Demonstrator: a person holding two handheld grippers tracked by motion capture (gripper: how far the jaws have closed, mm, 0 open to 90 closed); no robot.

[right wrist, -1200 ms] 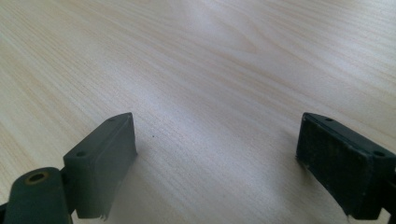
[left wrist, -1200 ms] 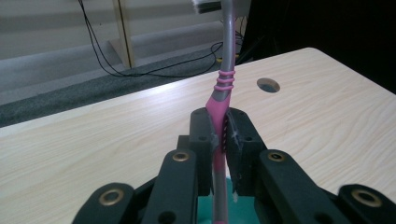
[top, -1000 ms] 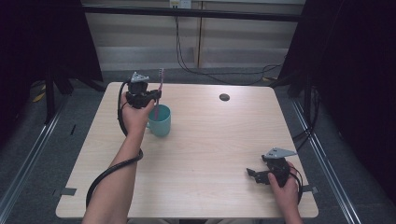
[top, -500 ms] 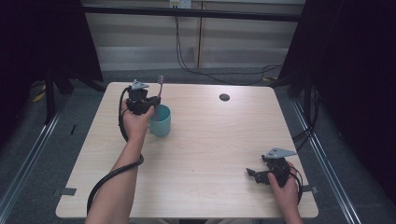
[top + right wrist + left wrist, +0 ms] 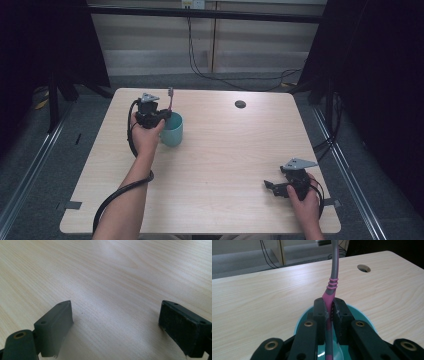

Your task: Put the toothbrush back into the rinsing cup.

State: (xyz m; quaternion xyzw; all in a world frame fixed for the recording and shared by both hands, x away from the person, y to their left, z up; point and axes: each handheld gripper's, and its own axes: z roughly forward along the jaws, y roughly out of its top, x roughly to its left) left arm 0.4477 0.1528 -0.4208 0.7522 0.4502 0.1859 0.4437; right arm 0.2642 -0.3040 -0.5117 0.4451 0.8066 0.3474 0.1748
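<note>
Nearest the camera, at the table's point(image 5: 215, 165) front right corner, the right hand point(image 5: 306, 202) lay low on the wood with its forearm coming in from the bottom edge. It held the right gripper point(image 5: 272, 186) level, pointing left across the tabletop. In the right gripper view point(image 5: 115, 327) the two black jaws stood wide apart with nothing between them but bare wood grain.

Farther back on the left side, the left forearm stretched forward from the bottom edge, a black cable looping beneath it. The left hand point(image 5: 146, 137) was raised at the wrist just beside the cup point(image 5: 172, 131), carrying the left gripper point(image 5: 161, 117) over the cup's mouth. Its jaws were closed narrow on the toothbrush point(image 5: 170, 99), pinching the handle.

In the left gripper view point(image 5: 329, 311) the toothbrush point(image 5: 332, 282) stood nearly upright. Its handle was pink where the pads gripped it, with pink ribs above, then a grey neck rising to a blurred head at the top edge. The lower end of the handle reached down inside the teal cup point(image 5: 362, 320), whose round rim showed on both sides of the jaws.

Beyond it, near the far edge, a round hole point(image 5: 240, 104) sat in the tabletop, well apart from the cup
</note>
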